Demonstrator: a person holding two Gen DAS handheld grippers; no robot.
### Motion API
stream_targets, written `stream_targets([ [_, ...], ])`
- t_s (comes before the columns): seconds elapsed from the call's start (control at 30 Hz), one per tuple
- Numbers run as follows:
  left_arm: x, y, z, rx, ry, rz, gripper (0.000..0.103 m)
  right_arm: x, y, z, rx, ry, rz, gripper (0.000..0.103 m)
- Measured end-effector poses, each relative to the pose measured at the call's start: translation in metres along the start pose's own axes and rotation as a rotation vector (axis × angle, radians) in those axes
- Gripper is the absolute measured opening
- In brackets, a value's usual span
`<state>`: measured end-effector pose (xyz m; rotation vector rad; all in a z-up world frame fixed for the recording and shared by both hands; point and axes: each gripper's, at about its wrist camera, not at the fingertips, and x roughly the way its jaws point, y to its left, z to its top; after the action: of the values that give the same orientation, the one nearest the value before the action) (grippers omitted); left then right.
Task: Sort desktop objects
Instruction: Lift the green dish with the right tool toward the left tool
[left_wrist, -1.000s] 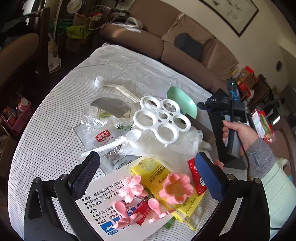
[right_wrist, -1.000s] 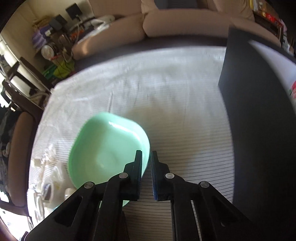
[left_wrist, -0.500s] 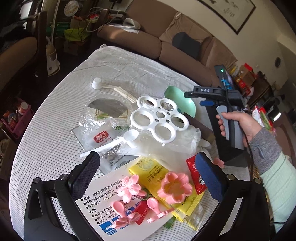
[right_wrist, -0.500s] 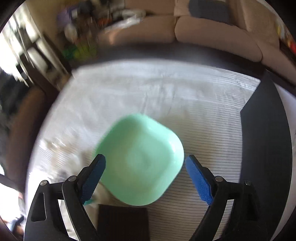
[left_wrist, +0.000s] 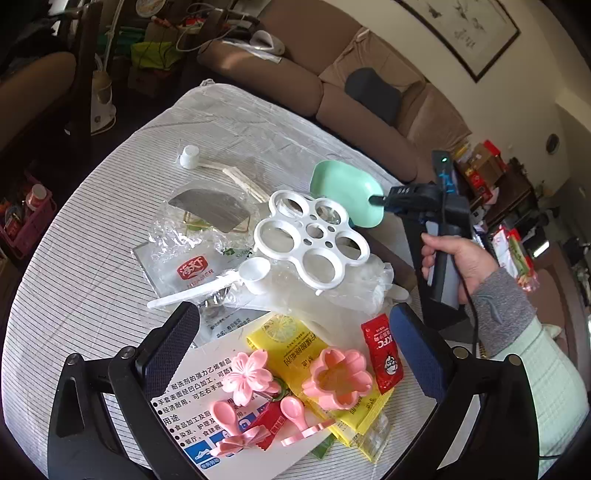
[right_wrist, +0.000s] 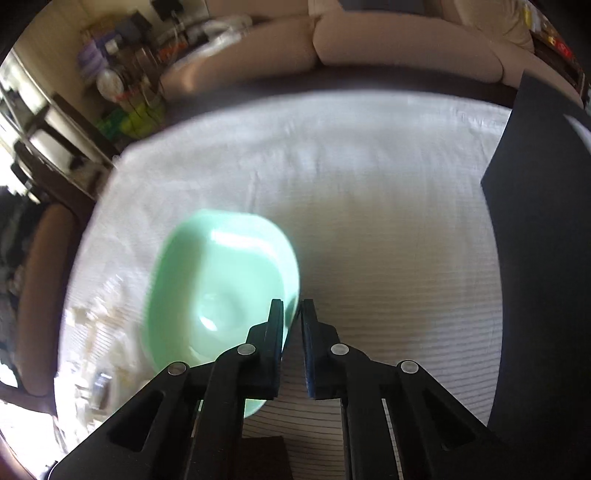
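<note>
A mint green dish (right_wrist: 218, 284) is tilted up off the striped tablecloth, and my right gripper (right_wrist: 292, 317) is shut on its right rim. The left wrist view shows the same dish (left_wrist: 343, 192) behind a white flower-shaped mould (left_wrist: 314, 238), with the right gripper (left_wrist: 375, 201) clamped on its edge. My left gripper (left_wrist: 291, 336) is open and empty, held above pink flower moulds (left_wrist: 336, 378), pink spoons (left_wrist: 291, 410), a red KFC sachet (left_wrist: 382, 352) and yellow packets (left_wrist: 295, 350).
A white scoop (left_wrist: 236, 278), clear plastic bags (left_wrist: 184, 258), a silver pouch (left_wrist: 210, 210), a white cap (left_wrist: 190, 157) and a printed sheet (left_wrist: 192, 417) lie on the table. A black box (right_wrist: 543, 258) stands at the right. A brown sofa (left_wrist: 332, 85) is behind the table.
My right gripper was open around the green dish half a second ago; it has shut on the rim and the dish is tilted up. The left gripper has not moved.
</note>
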<state>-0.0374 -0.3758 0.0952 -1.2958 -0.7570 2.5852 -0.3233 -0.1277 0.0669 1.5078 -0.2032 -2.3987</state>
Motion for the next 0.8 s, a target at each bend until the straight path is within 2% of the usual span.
stream_targets([
  [0.1, 0.001, -0.002, 0.0, -0.004, 0.0, -0.01, 0.103, -0.022, 0.011, 0.01, -0.028, -0.053, 0.031, 0.008],
  [0.3, 0.0, -0.011, 0.001, 0.003, -0.005, -0.02, 0.103, -0.075, 0.045, 0.022, -0.195, -0.118, -0.014, 0.008],
  [0.47, -0.007, -0.024, 0.005, 0.009, -0.036, -0.072, 0.103, -0.137, 0.065, 0.019, -0.274, -0.164, 0.045, 0.008],
  [0.57, -0.011, -0.04, 0.005, 0.024, -0.044, -0.167, 0.103, -0.183, 0.065, -0.004, -0.306, -0.153, 0.099, 0.008],
  [0.63, -0.01, -0.053, 0.001, 0.024, -0.033, -0.22, 0.103, -0.206, 0.061, -0.032, -0.338, -0.143, 0.097, 0.008],
  [0.7, -0.008, -0.068, -0.007, 0.039, -0.012, -0.247, 0.103, -0.224, 0.046, -0.067, -0.323, -0.103, 0.119, 0.008],
  [0.8, 0.004, -0.105, -0.034, 0.154, 0.089, -0.237, 0.103, -0.232, 0.014, -0.132, -0.265, -0.031, 0.146, 0.008],
])
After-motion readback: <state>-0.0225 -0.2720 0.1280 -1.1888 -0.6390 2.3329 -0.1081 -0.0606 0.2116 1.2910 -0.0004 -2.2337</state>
